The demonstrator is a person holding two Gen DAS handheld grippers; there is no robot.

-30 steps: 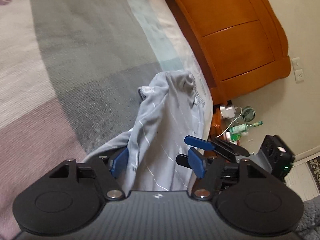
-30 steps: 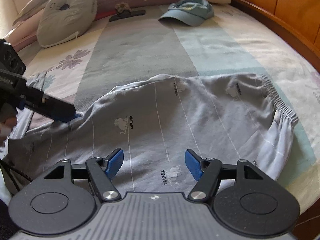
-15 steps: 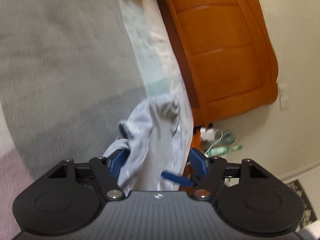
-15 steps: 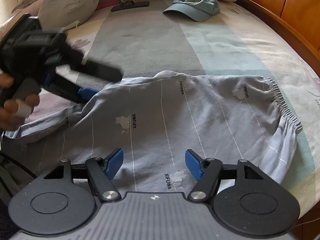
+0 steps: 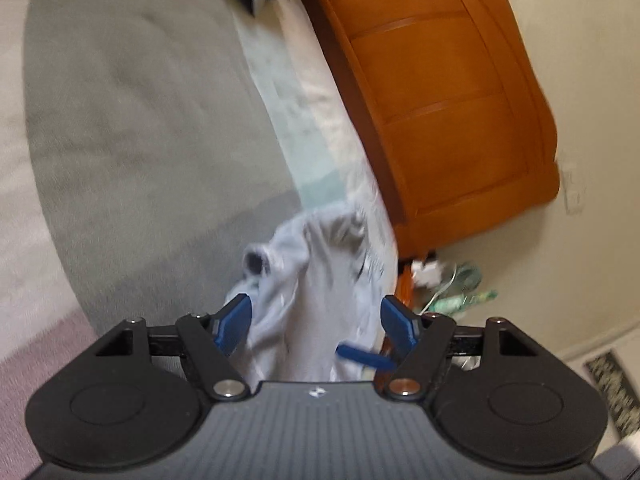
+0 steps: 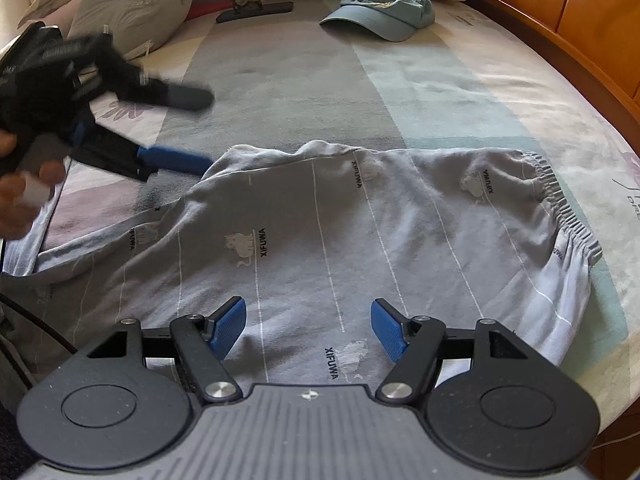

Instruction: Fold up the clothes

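Striped bedsheet [image 6: 280,80] | grey printed elastic-waist shorts [image 6: 360,240] spread flat | left gripper [image 5: 314,322], right gripper [image 6: 306,322] both agape, empty | step: first fold; next: pinch hem

grey pinstriped pants [image 6: 360,240], blue cap [image 6: 384,16]

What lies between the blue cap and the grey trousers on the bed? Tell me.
Nothing but bare bedsheet: in the right wrist view, the striped sheet runs uncovered from the blue cap down to the grey trousers.
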